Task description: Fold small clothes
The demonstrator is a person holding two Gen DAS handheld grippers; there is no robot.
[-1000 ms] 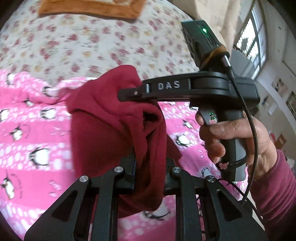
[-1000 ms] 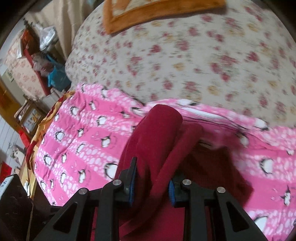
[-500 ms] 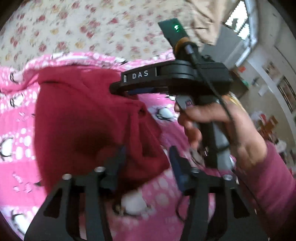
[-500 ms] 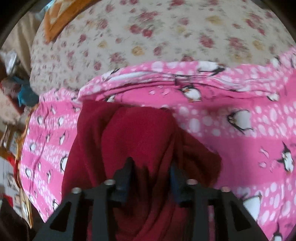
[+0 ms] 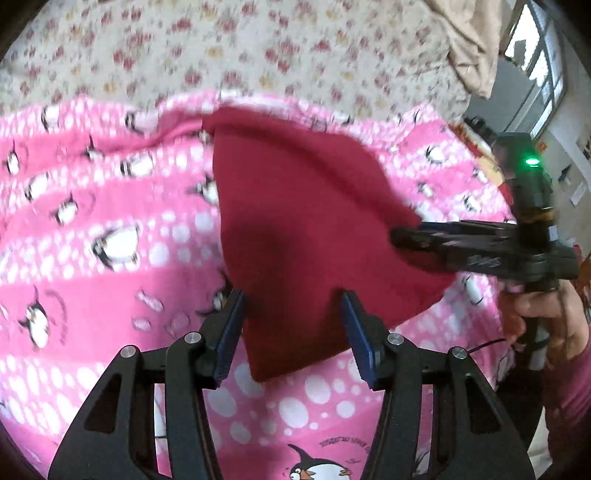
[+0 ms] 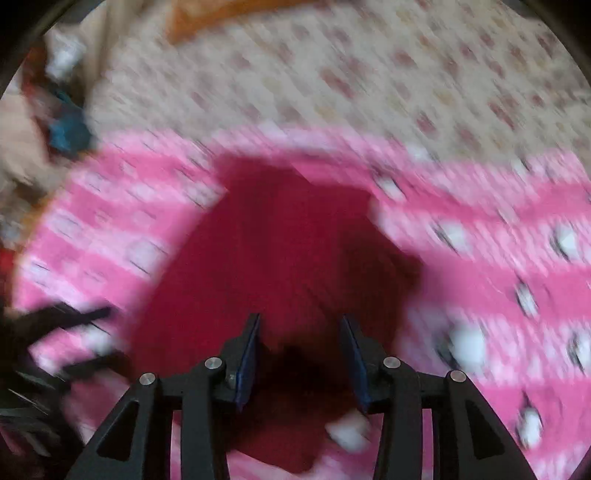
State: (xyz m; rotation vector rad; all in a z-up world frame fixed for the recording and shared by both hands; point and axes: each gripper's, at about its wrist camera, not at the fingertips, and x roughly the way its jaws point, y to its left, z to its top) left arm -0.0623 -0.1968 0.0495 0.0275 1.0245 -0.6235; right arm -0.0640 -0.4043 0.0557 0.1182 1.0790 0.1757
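Observation:
A small dark red garment [image 5: 310, 221] lies folded flat on the pink penguin blanket [image 5: 110, 280]. My left gripper [image 5: 291, 314] is open just above its near edge, with nothing between the jaws. The right gripper shows in the left wrist view [image 5: 402, 236] at the garment's right edge, held by a hand. In the blurred right wrist view the red garment [image 6: 280, 258] lies under my right gripper [image 6: 301, 343], whose jaws stand apart and hold nothing.
A floral bedspread [image 5: 258, 48] covers the bed beyond the pink blanket. An orange blanket [image 6: 221, 14] lies at the far end. Clutter sits off the bed's left side [image 6: 66, 125]. A window [image 5: 535, 48] is at the far right.
Both grippers have let go of the red garment and opened. The garment has dropped from a lifted bunch to lie flat on the pink blanket. The right wrist view is blurred by motion.

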